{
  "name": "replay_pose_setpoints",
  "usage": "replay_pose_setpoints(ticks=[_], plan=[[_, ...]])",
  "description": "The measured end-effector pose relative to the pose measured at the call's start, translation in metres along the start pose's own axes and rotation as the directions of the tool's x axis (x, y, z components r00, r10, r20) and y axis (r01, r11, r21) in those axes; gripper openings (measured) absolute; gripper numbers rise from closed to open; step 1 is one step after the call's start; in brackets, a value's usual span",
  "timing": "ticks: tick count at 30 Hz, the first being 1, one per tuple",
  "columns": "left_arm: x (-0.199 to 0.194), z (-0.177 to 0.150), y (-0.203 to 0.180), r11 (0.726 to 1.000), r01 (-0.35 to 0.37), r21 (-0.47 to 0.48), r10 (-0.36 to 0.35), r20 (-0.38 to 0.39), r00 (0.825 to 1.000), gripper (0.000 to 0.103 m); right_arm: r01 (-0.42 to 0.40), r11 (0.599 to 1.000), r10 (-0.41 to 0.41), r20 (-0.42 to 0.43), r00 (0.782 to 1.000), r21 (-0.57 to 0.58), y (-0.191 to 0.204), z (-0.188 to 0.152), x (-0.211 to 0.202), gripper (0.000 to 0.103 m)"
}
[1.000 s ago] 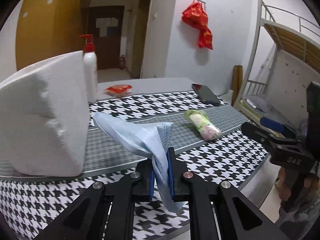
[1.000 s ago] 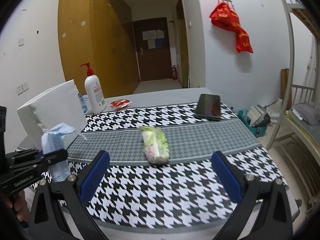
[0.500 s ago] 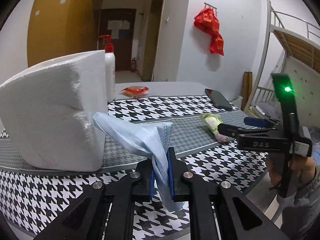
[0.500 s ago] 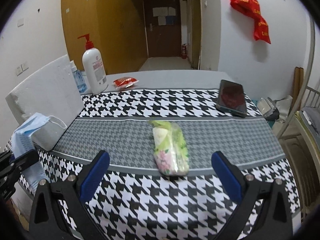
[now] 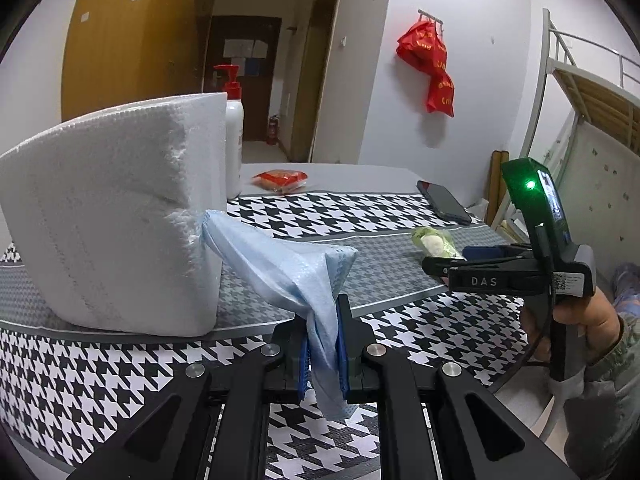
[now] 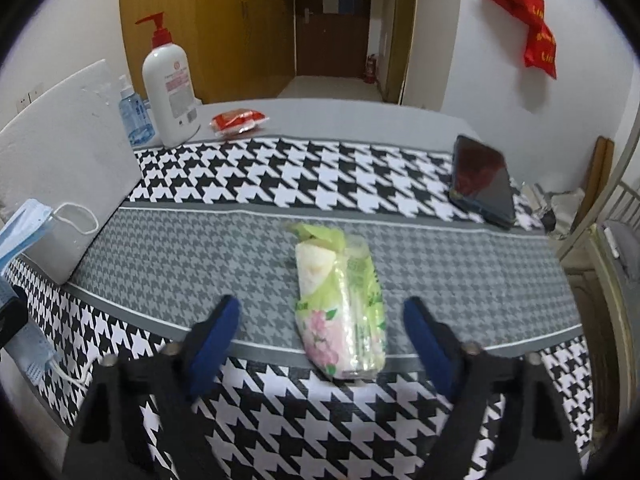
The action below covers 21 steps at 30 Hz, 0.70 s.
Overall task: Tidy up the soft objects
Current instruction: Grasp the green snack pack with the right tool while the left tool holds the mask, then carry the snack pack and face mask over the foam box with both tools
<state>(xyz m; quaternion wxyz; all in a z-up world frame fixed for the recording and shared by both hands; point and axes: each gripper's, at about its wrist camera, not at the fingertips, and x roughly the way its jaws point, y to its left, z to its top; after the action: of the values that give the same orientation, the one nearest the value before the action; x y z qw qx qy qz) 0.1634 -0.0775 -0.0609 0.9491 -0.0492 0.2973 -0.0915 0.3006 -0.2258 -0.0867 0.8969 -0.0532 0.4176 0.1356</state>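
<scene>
Left wrist view has the blue face mask (image 5: 296, 276) pinched between the blue pads of the left gripper (image 5: 323, 354), which is clamped on it near one end. The mask's free length rises from the pads and leans left until its far edge touches the white foam block (image 5: 120, 216) standing on the houndstooth tablecloth (image 5: 360, 208); a short tail hangs below the pads. Its cloth is crumpled and folded on itself, so its ear loops cannot be made out from here. In the right wrist view the mask (image 6: 24, 228) sits at the left edge, partly cut off, with one white loop showing against the block.

On the grey band of the cloth lies the tissue pack (image 6: 340, 300), green and white plastic with pink flowers, lengthwise toward the camera. The right gripper (image 6: 324, 330) hangs over its near end, tilted steeply down, its jaws having just been closing; the blue pads stand on either side of the pack and clear of it, nothing pressed between them. These fingers are blurred. From the left wrist view the same gripper (image 5: 444, 260) shows side-on, covering most of the pack (image 5: 434, 240), held by a hand (image 5: 576, 316) whose sleeve runs out of frame.

Beyond stand a pump bottle (image 6: 170, 80), a small blue bottle (image 6: 134, 114) half hidden behind the block, a red packet (image 6: 238, 120) and a dark phone (image 6: 482, 180).
</scene>
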Motion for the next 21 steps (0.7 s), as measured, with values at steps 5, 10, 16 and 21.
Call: replay_pose_setpoints(ticks=[5, 10, 16, 21], plan=[[-0.002, 0.0, 0.002, 1.0, 0.011, 0.003, -0.011, -0.001, 1.0, 0.012, -0.006, 1.0, 0.007, -0.03, 1.0, 0.03, -0.005, 0.0, 0.008, 0.056], [-0.002, 0.001, 0.002, 1.0, 0.014, 0.003, -0.014, -0.003, 1.0, 0.012, -0.003, 1.0, 0.004, -0.046, 0.999, 0.024, -0.002, -0.002, 0.012, 0.035], [-0.012, 0.004, 0.002, 1.0, 0.016, 0.007, -0.016, 0.019, 1.0, 0.012, -0.02, 0.999, 0.02, -0.011, 1.0, 0.041, -0.002, 0.0, -0.004, 0.031], [-0.023, 0.008, 0.0, 1.0, 0.015, 0.023, -0.016, 0.041, 0.999, 0.012, -0.049, 0.998, 0.046, 0.062, 0.997, 0.04, 0.005, 0.002, -0.037, 0.031]])
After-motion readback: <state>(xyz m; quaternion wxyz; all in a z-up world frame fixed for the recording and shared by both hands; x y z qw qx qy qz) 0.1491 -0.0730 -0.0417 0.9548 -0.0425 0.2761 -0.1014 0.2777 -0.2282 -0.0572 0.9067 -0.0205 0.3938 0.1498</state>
